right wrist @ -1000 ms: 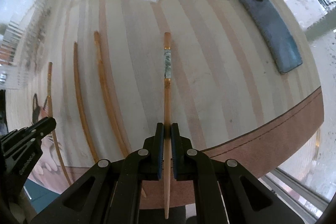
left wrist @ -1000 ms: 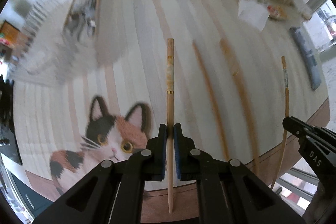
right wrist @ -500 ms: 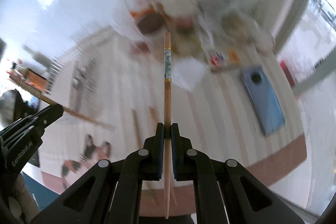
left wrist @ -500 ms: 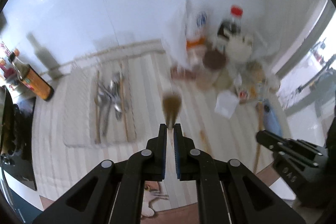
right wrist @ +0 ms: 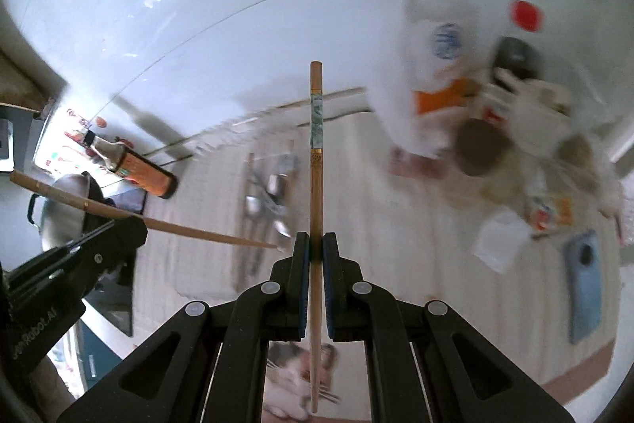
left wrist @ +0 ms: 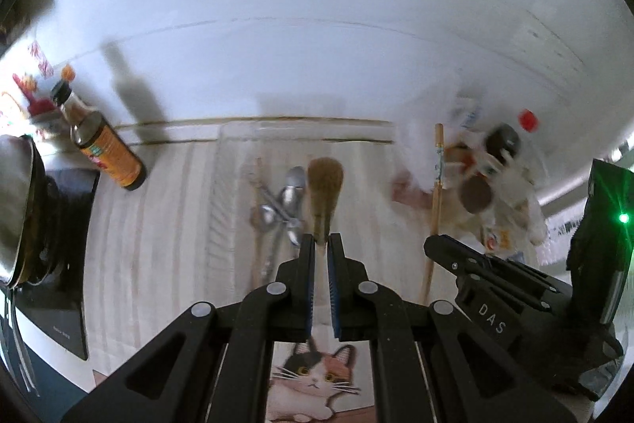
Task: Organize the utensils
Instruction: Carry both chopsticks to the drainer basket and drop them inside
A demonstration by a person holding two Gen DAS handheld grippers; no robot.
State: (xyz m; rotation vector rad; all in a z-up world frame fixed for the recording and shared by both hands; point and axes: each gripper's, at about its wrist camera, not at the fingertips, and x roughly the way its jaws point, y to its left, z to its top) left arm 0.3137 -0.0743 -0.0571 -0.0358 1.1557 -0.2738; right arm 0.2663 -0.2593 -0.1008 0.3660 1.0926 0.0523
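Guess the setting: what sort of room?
Likely a home kitchen counter: a sauce bottle by the wall, a metal pot on a cooktop, and spoons lying on a mat.

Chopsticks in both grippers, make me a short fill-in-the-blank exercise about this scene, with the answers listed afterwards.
1. Each gripper is shut on one wooden ____.
2. The phone lying near the table edge is ____ in colour.
3. The metal spoons lie on the mat beyond the left gripper, while the sauce bottle with the orange label stands to the ____ of them in the left wrist view.
4. The picture on the cloth under the right gripper shows a ____.

Answers: chopstick; blue; left; cat
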